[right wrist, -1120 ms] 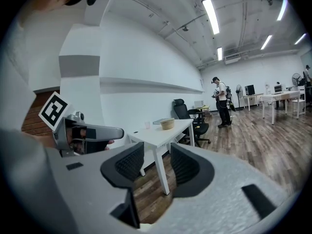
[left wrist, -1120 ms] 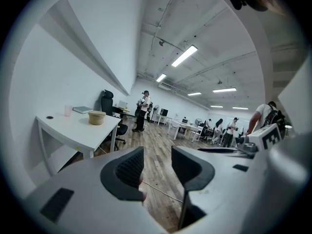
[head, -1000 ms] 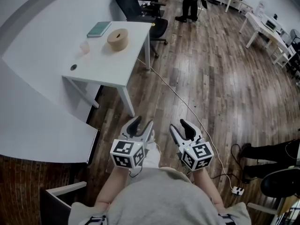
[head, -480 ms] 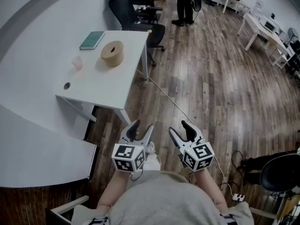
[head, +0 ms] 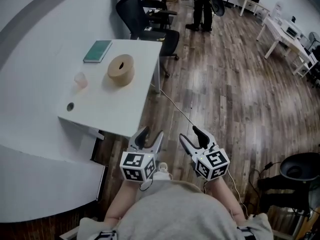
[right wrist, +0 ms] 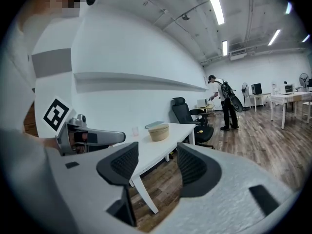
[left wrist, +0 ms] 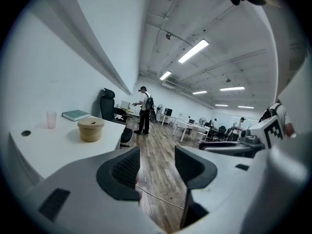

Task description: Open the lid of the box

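The round tan box (head: 121, 69) with its lid on stands on the white table (head: 115, 109), well ahead of both grippers. It also shows in the left gripper view (left wrist: 90, 129) and the right gripper view (right wrist: 159, 131). My left gripper (head: 151, 135) (left wrist: 157, 167) and right gripper (head: 192, 134) (right wrist: 155, 165) are held side by side close to my body, over the wooden floor. Both have just been opening; they are open with nothing between the jaws.
On the table lie a green book (head: 97, 51), a pink cup (head: 80, 80) and a small dark disc (head: 70, 106). Black office chairs (head: 150, 19) stand behind it. A person (head: 204, 6) stands far off. A cable (head: 185, 115) runs across the floor. A curved white counter (head: 40, 179) is at left.
The table with the box has come nearer and lower in the head view as I move toward it. Both grippers stay in front of my body.
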A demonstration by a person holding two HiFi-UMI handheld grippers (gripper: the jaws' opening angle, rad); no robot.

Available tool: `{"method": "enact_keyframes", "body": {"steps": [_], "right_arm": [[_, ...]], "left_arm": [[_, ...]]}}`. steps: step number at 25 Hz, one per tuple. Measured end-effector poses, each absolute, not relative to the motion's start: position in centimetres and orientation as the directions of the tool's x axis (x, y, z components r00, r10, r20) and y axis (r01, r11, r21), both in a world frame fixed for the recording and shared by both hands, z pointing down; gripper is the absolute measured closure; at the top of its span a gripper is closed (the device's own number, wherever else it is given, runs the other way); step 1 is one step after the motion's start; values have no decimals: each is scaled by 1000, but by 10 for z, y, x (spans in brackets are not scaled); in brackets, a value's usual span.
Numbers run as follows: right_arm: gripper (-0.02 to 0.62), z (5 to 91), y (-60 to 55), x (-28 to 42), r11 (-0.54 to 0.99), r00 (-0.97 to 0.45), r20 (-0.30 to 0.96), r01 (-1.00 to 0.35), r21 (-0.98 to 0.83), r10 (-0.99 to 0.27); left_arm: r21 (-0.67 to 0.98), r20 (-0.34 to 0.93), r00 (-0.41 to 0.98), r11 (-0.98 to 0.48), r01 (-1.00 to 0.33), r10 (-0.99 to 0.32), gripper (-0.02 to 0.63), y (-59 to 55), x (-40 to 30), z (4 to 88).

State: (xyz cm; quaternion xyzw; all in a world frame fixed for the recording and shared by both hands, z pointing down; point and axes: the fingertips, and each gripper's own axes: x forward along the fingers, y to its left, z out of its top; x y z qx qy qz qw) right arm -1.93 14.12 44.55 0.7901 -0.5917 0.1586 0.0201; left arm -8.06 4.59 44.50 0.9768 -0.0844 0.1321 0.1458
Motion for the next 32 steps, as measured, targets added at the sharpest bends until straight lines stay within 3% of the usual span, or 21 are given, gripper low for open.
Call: {"method": "enact_keyframes", "body": {"steps": [18, 32], "right_arm": [[364, 452, 26, 52, -226, 176, 269, -959, -168, -947], [373, 456, -48, 106, -48, 4, 252, -984, -169, -968]], "left_arm": [[254, 298, 933, -925, -282, -203, 396, -62, -13, 456], [244, 336, 857, -842, -480, -391, 396, -120, 16, 469]]}}
